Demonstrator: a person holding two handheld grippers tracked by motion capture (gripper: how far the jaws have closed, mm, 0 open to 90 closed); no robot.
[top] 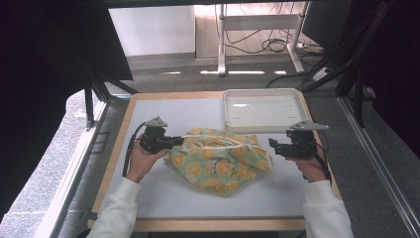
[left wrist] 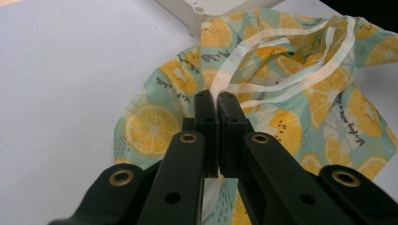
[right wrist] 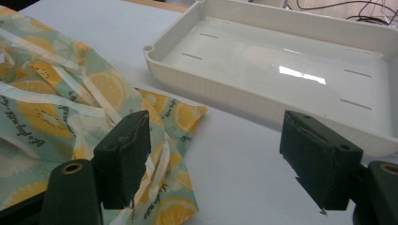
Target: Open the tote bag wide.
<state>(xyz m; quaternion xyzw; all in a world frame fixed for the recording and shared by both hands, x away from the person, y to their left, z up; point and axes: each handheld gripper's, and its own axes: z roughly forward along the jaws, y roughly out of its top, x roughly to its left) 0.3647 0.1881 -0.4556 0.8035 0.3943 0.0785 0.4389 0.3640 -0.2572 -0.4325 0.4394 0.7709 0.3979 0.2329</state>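
— High view first: the lemon-print cloth (top: 218, 161) lies crumpled in the middle of the table (top: 163, 198), just in front of the white tray (top: 262, 110). What's the step, do you reckon?

— Looks to me like taking hold of the cloth by its pale strap (left wrist: 263, 89). The left tongs (top: 173, 142) are at the cloth's left edge, and the left gripper view has the jaws pressed together right where that strap runs in between them.

— So shut on it?

— Shut on the strap, I'd say, with hardly a sliver between the pads. To do it well I'd keep that pinch firm and lift slowly, so the loose loops of strap don't snag on the folds.

— And the other hand?

— The right tongs (right wrist: 225, 164) stand wide apart and hold nothing. In the right gripper view one pad hangs over the cloth's corner (right wrist: 183, 117), the other over bare table near the tray wall.

— It should close on the cloth, then?

— My guess is yes: come down onto that near corner and take a good bite of fabric, not only the hem, and stay off the tray.
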